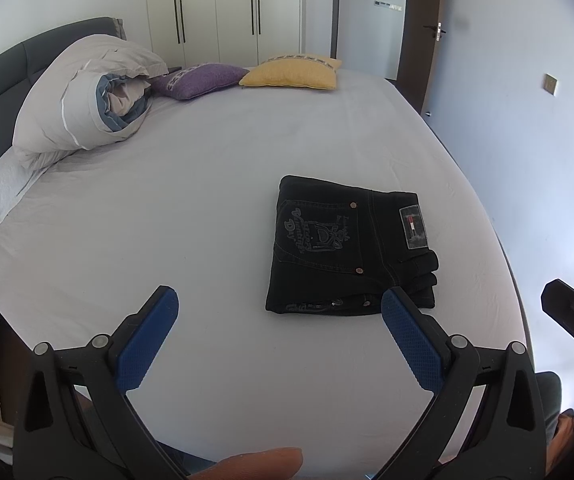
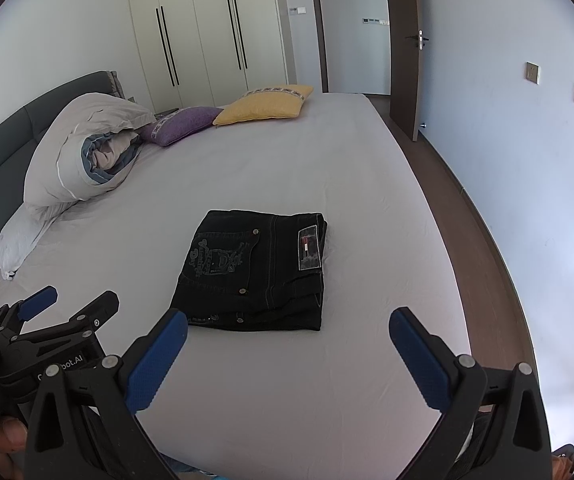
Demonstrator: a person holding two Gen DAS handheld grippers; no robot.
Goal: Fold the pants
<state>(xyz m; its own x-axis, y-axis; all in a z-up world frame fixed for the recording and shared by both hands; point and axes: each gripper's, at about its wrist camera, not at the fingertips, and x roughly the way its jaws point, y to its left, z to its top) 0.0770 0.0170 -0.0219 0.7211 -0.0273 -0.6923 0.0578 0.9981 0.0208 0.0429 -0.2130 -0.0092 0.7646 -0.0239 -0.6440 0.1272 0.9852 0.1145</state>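
Note:
Black jeans lie folded into a compact rectangle on the white bed sheet, back pocket embroidery and waist label facing up. They also show in the right wrist view. My left gripper is open and empty, held above the near part of the bed, left of the jeans' near edge. My right gripper is open and empty, just in front of the jeans' near edge. The left gripper also shows at the left of the right wrist view; the right one shows at the right edge of the left wrist view.
A rolled duvet and a white pillow lie at the headboard side. A purple cushion and a yellow cushion lie at the far edge. Wardrobes, an open door and a wall stand beyond.

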